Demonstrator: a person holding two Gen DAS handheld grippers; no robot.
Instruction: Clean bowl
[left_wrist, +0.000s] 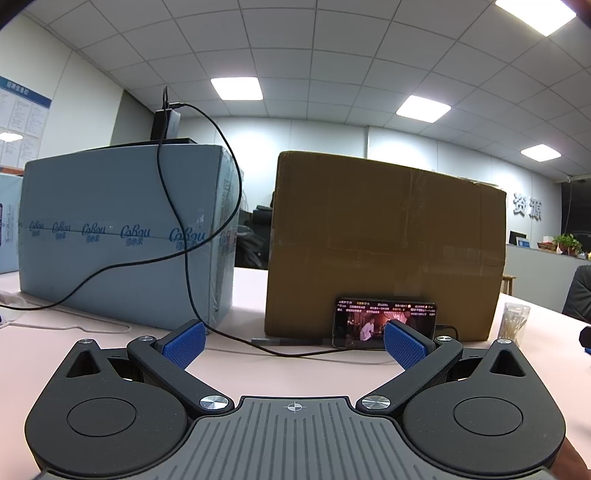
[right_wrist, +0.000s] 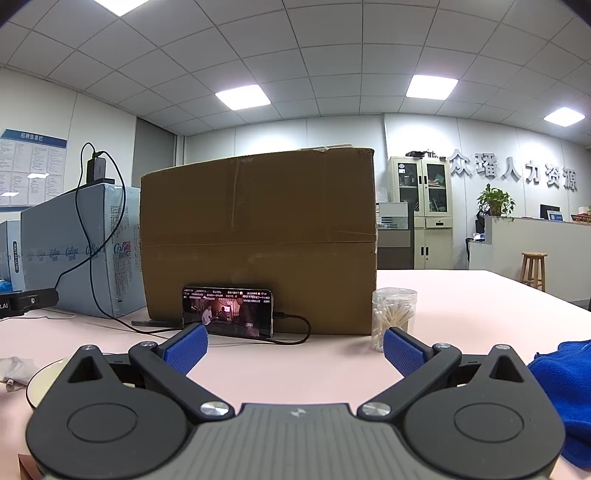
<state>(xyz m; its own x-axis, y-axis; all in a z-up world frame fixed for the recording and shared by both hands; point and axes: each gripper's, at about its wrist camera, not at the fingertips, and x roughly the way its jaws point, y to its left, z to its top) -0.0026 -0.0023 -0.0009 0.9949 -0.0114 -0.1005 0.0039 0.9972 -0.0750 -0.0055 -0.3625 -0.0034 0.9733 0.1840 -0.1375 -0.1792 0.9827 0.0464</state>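
A pale pink bench (right_wrist: 332, 365) carries everything here. Largest on it is a brown cardboard box (right_wrist: 258, 240) standing upright at the middle, and just beside it on the left stands a light blue carton (left_wrist: 122, 236) with a black charger (left_wrist: 166, 123) on top and a black cable (left_wrist: 184, 258) hanging down its front to the bench. A phone (right_wrist: 228, 312) lies on its long edge, propped against the foot of the cardboard box, its screen lit and a cord plugged into its right end. Right of the box stands a clear jar of cotton swabs (right_wrist: 393, 317). A blue cloth (right_wrist: 565, 391) lies bunched at the right edge of the right wrist view.

The bowl (right_wrist: 44, 376), pale and shallow, shows only as a rim at the lower left of that view, partly hidden behind the right claw (right_wrist: 295, 349); a crumpled tissue (right_wrist: 14, 369) lies just beside it.

The right claw is spread wide with nothing between its blue pads. The left claw (left_wrist: 294, 341) is likewise spread wide and holds nothing, low above the bench.
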